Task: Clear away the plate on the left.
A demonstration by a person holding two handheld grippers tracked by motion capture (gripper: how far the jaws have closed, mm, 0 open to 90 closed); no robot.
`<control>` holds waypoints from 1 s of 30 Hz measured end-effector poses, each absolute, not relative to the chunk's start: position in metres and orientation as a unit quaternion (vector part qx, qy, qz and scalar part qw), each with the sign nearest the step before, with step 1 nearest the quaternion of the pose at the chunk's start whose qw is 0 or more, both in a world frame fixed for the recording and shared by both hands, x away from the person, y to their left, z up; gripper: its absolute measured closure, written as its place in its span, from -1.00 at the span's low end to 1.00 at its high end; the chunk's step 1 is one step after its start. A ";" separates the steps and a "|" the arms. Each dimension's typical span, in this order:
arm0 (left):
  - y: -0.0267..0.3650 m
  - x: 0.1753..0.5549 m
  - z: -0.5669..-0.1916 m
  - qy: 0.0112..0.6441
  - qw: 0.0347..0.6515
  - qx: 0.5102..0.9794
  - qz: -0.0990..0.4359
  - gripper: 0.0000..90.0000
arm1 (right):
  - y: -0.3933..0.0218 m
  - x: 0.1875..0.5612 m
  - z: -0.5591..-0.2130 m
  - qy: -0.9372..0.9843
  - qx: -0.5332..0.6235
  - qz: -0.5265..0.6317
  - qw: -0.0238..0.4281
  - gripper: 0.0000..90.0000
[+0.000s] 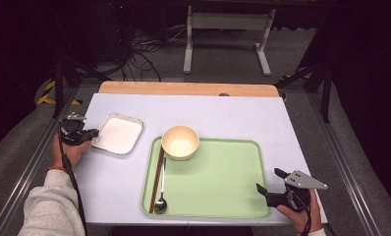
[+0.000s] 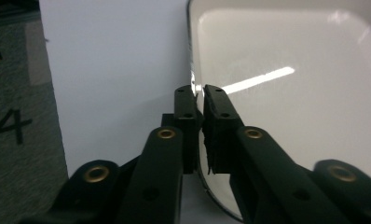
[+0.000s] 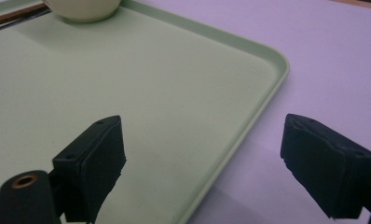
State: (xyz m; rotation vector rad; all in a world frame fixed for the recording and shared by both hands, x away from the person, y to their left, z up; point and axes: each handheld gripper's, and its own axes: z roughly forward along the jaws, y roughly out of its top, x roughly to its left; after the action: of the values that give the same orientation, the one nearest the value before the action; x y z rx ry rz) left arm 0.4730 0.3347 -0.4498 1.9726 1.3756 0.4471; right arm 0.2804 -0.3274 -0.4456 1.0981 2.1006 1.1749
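Jaws of left gripper hiding dish rim.

A dark number "4" stands on the grey floor — nothing else is readable.

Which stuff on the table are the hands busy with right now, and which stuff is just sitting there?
Busy with:
- left tool, clamped on the rim of the white square plate
- right tool, open over the edge of the green tray

Just sitting there:
- cream bowl on the tray
- chopsticks
- spoon
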 end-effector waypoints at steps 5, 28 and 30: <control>0.337 0.473 -0.451 0.528 0.358 0.755 0.153 0.96 | -0.333 0.281 -0.444 0.755 0.416 0.448 0.235 -0.67; 0.331 0.500 -0.446 0.454 0.288 0.842 0.048 0.55 | -0.334 0.287 -0.454 0.762 0.428 0.437 0.212 -0.66; 0.331 0.500 -0.445 0.454 0.281 0.844 0.060 0.75 | -0.334 0.287 -0.454 0.763 0.427 0.440 0.207 -0.66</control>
State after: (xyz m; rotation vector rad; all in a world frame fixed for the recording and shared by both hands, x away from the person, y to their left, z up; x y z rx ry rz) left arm 0.5000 0.3305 -0.4446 2.2607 1.2156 0.1620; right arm 0.2870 -0.3344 -0.4538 1.1886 2.1231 1.2238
